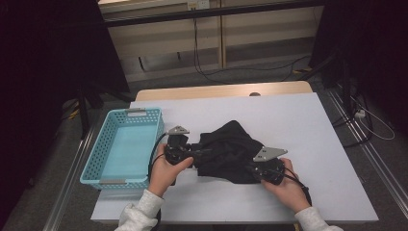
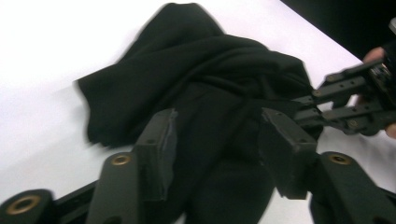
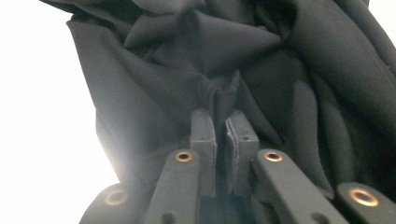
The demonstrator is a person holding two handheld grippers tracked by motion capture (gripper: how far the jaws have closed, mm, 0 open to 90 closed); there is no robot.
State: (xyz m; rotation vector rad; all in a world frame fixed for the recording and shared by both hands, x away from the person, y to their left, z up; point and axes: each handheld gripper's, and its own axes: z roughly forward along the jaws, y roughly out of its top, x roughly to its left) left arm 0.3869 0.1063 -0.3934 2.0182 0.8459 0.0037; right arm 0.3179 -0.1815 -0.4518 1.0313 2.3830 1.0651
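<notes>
Cloth: a crumpled black fabric garment [image 1: 230,150] lies in a heap on the white-topped bench [image 1: 288,120], between the two grippers and touching both.

Left gripper: the left gripper [image 2: 215,140] has its jaws standing apart, a fold of the black cloth running up between them — the pads do not press on it. Ahead of its jaws the heap spreads away over the bench.

Right gripper: the right gripper [image 3: 223,135] is clamped on a pinched ridge of the cloth; the two pads stand almost together with the fabric bunched just ahead of them. In the left gripper view it shows at the far right edge of the heap [image 2: 327,105], its tips buried in the cloth.

Hands: the left hand [image 1: 166,168] holds its gripper at the near left edge of the garment; the right hand [image 1: 288,185] holds its gripper at the near right corner.

Basket: a light-blue plastic lattice basket [image 1: 96,163] stands just beside the left gripper, on the side away from the cloth — apart from the garment.
</notes>
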